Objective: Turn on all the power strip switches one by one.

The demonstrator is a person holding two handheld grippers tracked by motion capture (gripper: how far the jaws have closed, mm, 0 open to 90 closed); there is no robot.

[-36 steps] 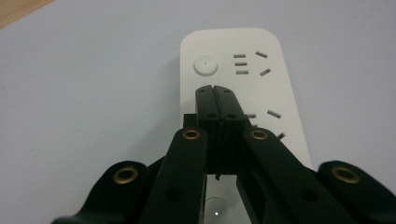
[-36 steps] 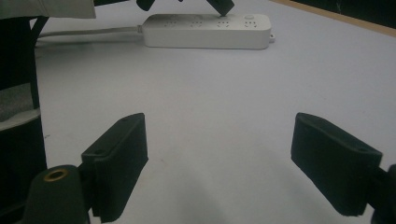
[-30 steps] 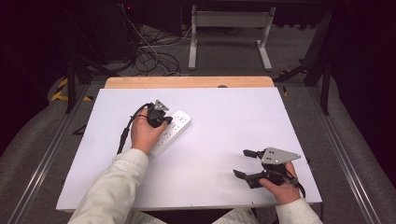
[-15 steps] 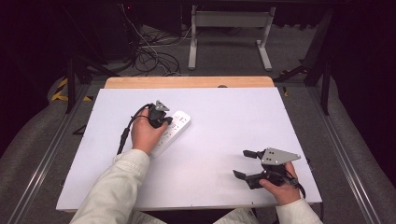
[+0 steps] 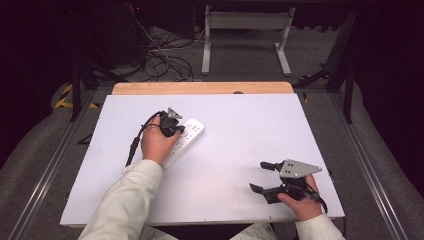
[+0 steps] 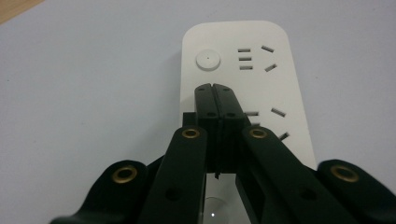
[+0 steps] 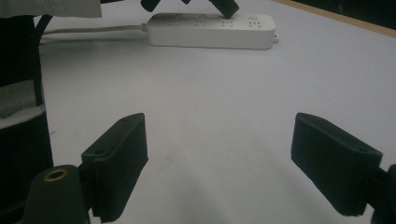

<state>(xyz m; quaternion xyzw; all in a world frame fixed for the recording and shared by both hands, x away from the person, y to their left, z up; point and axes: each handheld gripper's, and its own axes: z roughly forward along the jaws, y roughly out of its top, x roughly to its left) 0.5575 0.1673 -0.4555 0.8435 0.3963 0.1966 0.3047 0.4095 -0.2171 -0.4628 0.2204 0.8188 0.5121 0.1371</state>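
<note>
- Left gripper (image 6: 215, 88): jaws pressed together, nothing between them, tips just short of the round button (image 6: 208, 60) on the power strip (image 6: 285, 88).
- Risk: push off-centre and your tips skid onto the socket slots (image 6: 246, 59), or the light strip slides across the surface (image 5: 240, 130), since nothing braces it.
- The strip lies left of centre, slantwise, its cord (image 7: 93, 30) trailing toward you.
- Your left hand (image 5: 156, 142) reaches forward over the strip, sleeve (image 5: 125, 200) slanting in from the near edge.
- Right gripper (image 5: 264, 176): jaws spread, empty, parked near the front right corner, well apart from the strip.
</note>
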